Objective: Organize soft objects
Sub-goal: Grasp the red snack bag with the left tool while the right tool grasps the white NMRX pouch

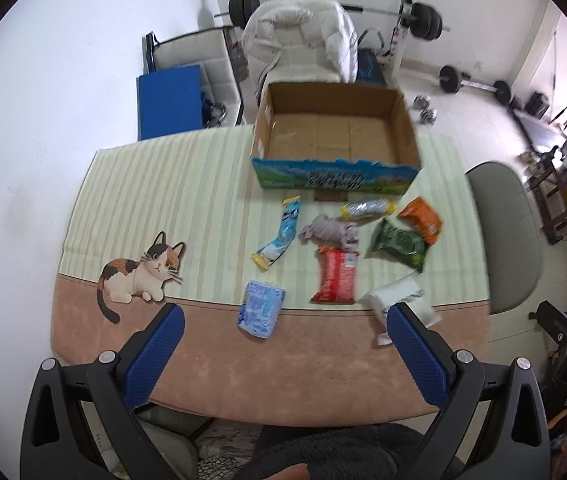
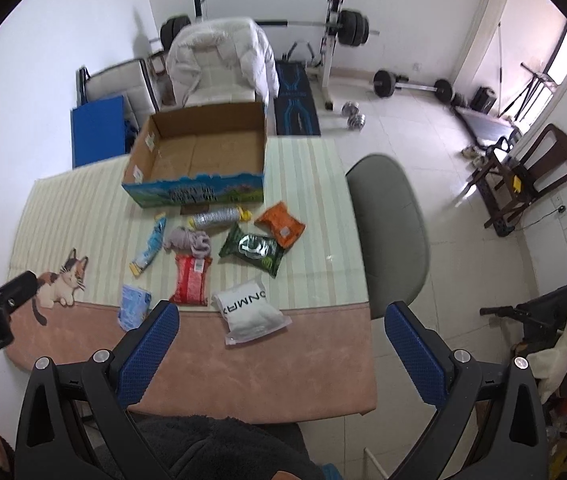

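Note:
An empty open cardboard box (image 1: pixel 335 136) (image 2: pixel 199 152) stands at the far side of the table. In front of it lie several soft packs: a grey cloth toy (image 1: pixel 327 232) (image 2: pixel 187 240), a red pack (image 1: pixel 335 276) (image 2: pixel 191 280), a green pack (image 1: pixel 397 244) (image 2: pixel 253 250), an orange pack (image 1: pixel 421 218) (image 2: pixel 281 224), a silver pack (image 1: pixel 367 208) (image 2: pixel 217 216), a long blue pack (image 1: pixel 279 238) (image 2: pixel 149 246), a light blue pack (image 1: pixel 261 308) (image 2: pixel 133 304) and a white pack (image 1: pixel 397 300) (image 2: pixel 251 312). My left gripper (image 1: pixel 283 316) and right gripper (image 2: pixel 279 316) are open and empty above the near edge.
The table has a striped cloth with a cat picture (image 1: pixel 139 272) (image 2: pixel 61 280). A grey chair (image 1: pixel 507 236) (image 2: pixel 391 232) stands at the right side. A white chair (image 1: pixel 299 40) and gym weights (image 2: pixel 411 84) are behind the table.

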